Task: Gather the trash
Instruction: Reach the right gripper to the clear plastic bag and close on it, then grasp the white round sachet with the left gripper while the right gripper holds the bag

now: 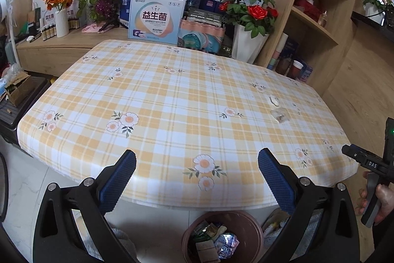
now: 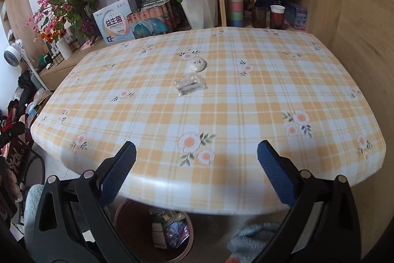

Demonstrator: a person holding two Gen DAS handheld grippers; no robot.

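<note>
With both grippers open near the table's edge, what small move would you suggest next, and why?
Probably extend the right hand-held gripper forward toward the clear plastic packet, the nearer of the two scraps on the table. A small white round piece lies just beyond it, and the bin below already holds wrappers.

"益生菌" on blue box (image 1: 156, 17), "DAS" on right gripper (image 1: 373, 164)

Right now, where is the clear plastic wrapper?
In the right wrist view, the clear crumpled plastic wrapper lies mid-table on the yellow plaid tablecloth, just in front of a small round white object.
</note>
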